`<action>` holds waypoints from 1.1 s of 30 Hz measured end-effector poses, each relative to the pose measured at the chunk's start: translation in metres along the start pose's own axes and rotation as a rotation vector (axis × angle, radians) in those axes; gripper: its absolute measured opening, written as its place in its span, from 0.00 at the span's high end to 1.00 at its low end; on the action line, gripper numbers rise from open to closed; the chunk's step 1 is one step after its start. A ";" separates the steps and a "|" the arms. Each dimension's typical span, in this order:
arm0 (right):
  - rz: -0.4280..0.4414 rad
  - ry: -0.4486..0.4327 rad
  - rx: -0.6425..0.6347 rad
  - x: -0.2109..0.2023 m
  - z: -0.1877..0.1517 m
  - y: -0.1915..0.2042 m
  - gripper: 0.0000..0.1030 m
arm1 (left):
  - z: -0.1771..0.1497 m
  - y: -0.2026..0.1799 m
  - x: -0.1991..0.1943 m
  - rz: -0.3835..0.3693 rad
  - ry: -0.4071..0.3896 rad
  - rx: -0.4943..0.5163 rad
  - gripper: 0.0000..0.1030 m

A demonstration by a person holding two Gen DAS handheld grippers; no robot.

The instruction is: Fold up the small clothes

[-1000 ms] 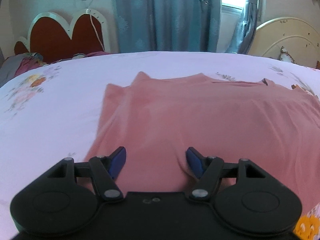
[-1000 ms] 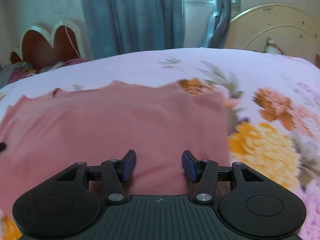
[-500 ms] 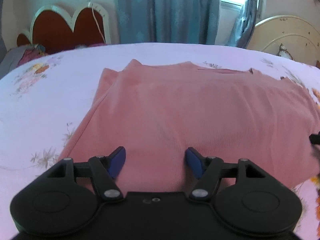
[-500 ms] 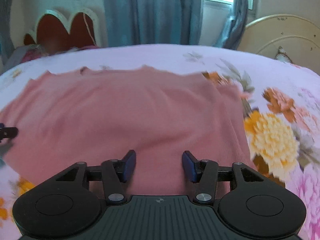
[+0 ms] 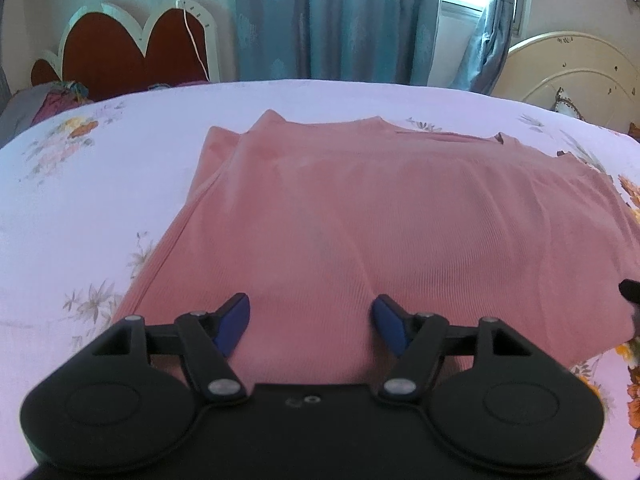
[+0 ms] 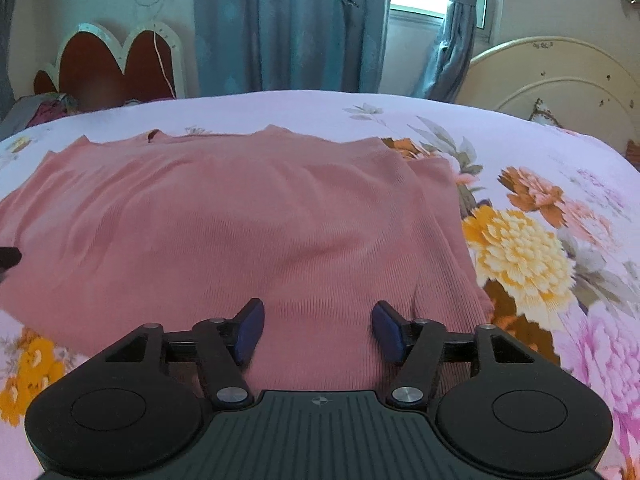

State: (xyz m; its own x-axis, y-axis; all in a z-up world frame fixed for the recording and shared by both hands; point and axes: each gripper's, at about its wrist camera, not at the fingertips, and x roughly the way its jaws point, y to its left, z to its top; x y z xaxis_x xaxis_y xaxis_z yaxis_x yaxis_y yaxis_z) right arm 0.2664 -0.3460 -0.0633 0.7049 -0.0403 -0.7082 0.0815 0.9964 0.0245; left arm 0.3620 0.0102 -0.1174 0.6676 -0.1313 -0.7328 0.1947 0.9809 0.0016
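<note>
On the floral-sheeted bed (image 5: 120, 184), a pink ribbed knit garment (image 5: 360, 216) is spread flat, sides seemingly tucked. Nothing is held: the left hand-held gripper (image 5: 311, 322) is kept wide, the right hand-held gripper (image 6: 318, 330) is opening. Final folds seem left.

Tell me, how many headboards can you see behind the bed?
2. The red scalloped headboard with white trim stands at the far left beside the blue-grey curtains. The cream rounded headboard stands at the far right. The curtains or bed might hide others.
</note>
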 end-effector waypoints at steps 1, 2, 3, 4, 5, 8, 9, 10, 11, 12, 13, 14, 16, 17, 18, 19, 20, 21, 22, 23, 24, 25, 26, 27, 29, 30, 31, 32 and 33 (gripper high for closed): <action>0.003 0.008 0.008 0.000 0.002 -0.001 0.40 | 0.000 0.001 0.000 -0.005 0.006 -0.003 0.33; 0.010 0.020 0.021 0.001 0.005 -0.003 0.40 | 0.001 0.002 -0.001 -0.011 0.011 -0.004 0.33; 0.021 0.034 0.042 0.000 0.009 -0.005 0.40 | 0.002 0.003 -0.001 -0.019 0.019 -0.006 0.33; 0.032 0.045 0.078 -0.002 0.012 -0.009 0.40 | 0.003 0.006 -0.002 -0.030 0.032 -0.012 0.32; 0.039 0.046 0.117 -0.006 0.015 -0.012 0.40 | 0.003 0.009 -0.004 -0.041 0.042 -0.021 0.32; 0.060 0.025 0.167 -0.021 0.021 -0.010 0.40 | 0.003 0.017 -0.011 -0.064 0.070 -0.058 0.32; 0.061 0.017 0.158 -0.025 0.024 -0.005 0.40 | 0.003 0.020 -0.014 -0.072 0.080 -0.072 0.32; 0.066 0.014 0.150 -0.028 0.026 0.000 0.40 | 0.003 0.023 -0.016 -0.081 0.091 -0.090 0.32; 0.077 0.014 0.142 -0.030 0.029 0.007 0.40 | 0.002 0.027 -0.019 -0.094 0.101 -0.115 0.32; 0.092 0.016 0.133 -0.032 0.031 0.014 0.40 | 0.001 0.032 -0.023 -0.109 0.108 -0.142 0.31; 0.105 0.015 0.121 -0.034 0.032 0.022 0.40 | 0.000 0.037 -0.026 -0.124 0.114 -0.170 0.31; 0.119 0.013 0.107 -0.035 0.033 0.031 0.40 | -0.002 0.040 -0.030 -0.134 0.119 -0.188 0.30; 0.147 0.015 0.087 -0.037 0.034 0.045 0.40 | -0.004 0.047 -0.035 -0.149 0.135 -0.217 0.28; 0.161 0.016 0.082 -0.038 0.034 0.052 0.40 | -0.006 0.050 -0.036 -0.151 0.144 -0.232 0.27; 0.176 0.016 0.081 -0.038 0.035 0.059 0.40 | -0.007 0.054 -0.036 -0.156 0.155 -0.249 0.27; 0.190 0.018 0.078 -0.037 0.035 0.065 0.40 | -0.010 0.059 -0.036 -0.165 0.170 -0.279 0.27; 0.202 0.019 0.074 -0.037 0.035 0.071 0.40 | -0.013 0.064 -0.036 -0.174 0.184 -0.313 0.27; 0.213 0.019 0.069 -0.036 0.035 0.078 0.40 | -0.016 0.070 -0.036 -0.186 0.194 -0.350 0.27; 0.221 0.020 0.065 -0.035 0.035 0.082 0.40 | -0.020 0.076 -0.036 -0.204 0.200 -0.393 0.27; 0.227 0.023 0.055 -0.033 0.035 0.087 0.40 | -0.024 0.081 -0.035 -0.225 0.195 -0.434 0.27; 0.225 0.024 0.041 -0.030 0.036 0.093 0.40 | -0.026 0.086 -0.034 -0.241 0.185 -0.467 0.27; 0.217 0.026 0.026 -0.027 0.036 0.098 0.40 | -0.028 0.090 -0.031 -0.255 0.174 -0.499 0.27; 0.208 0.025 0.014 -0.024 0.036 0.102 0.40 | -0.028 0.092 -0.029 -0.265 0.160 -0.524 0.25; 0.201 0.024 0.005 -0.021 0.037 0.106 0.40 | -0.028 0.093 -0.027 -0.273 0.143 -0.549 0.24; 0.194 0.021 0.010 -0.013 0.040 0.111 0.40 | -0.028 0.095 -0.021 -0.293 0.108 -0.601 0.22; 0.196 0.020 0.020 -0.010 0.042 0.112 0.40 | -0.027 0.095 -0.017 -0.299 0.088 -0.618 0.22; 0.196 0.018 0.026 -0.006 0.044 0.114 0.40 | -0.026 0.094 -0.013 -0.306 0.075 -0.636 0.22; 0.190 0.015 0.027 -0.003 0.046 0.115 0.40 | -0.024 0.094 -0.009 -0.310 0.055 -0.650 0.22; 0.182 0.009 0.025 0.000 0.049 0.116 0.40 | -0.022 0.093 -0.005 -0.321 0.035 -0.659 0.28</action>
State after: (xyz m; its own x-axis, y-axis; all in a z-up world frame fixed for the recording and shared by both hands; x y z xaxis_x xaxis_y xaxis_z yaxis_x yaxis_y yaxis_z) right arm 0.3110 -0.2336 -0.0258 0.7030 0.1414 -0.6970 -0.0295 0.9850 0.1701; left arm 0.3607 0.1052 -0.1287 0.6251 -0.4329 -0.6495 -0.1031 0.7790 -0.6185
